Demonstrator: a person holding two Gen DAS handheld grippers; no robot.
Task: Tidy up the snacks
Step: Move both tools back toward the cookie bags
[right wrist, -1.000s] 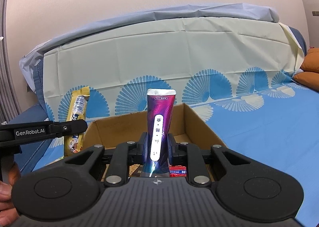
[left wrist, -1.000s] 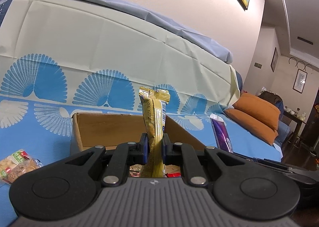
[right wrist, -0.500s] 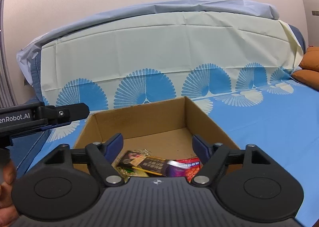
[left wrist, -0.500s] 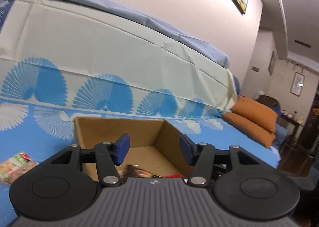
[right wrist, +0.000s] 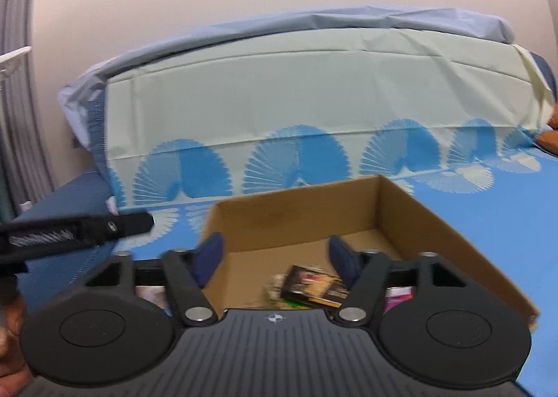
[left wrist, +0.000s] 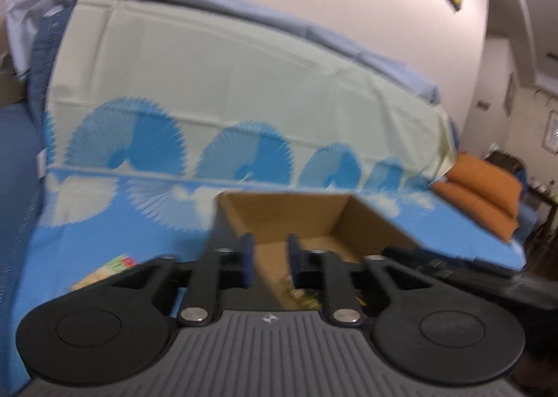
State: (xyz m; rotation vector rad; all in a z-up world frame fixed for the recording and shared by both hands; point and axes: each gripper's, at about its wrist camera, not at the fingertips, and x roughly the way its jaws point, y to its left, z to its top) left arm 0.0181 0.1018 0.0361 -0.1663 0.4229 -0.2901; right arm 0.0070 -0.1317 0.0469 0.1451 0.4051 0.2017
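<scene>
Motion blur is smearing the snack packets (right wrist: 312, 287) lying in the cardboard box (right wrist: 436, 233) (labels unreadable), and the right gripper's body is hiding the box's near side.

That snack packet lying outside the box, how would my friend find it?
Start at the blue patterned cloth, then find the open cardboard box. Left of the box, alone on the cloth, lies a packet with red and green print. The other snacks are inside the box.

black left gripper (left wrist: 270, 259) and right gripper (right wrist: 275, 257): blue pads, silver screws, ribbed grey bodies.
</scene>
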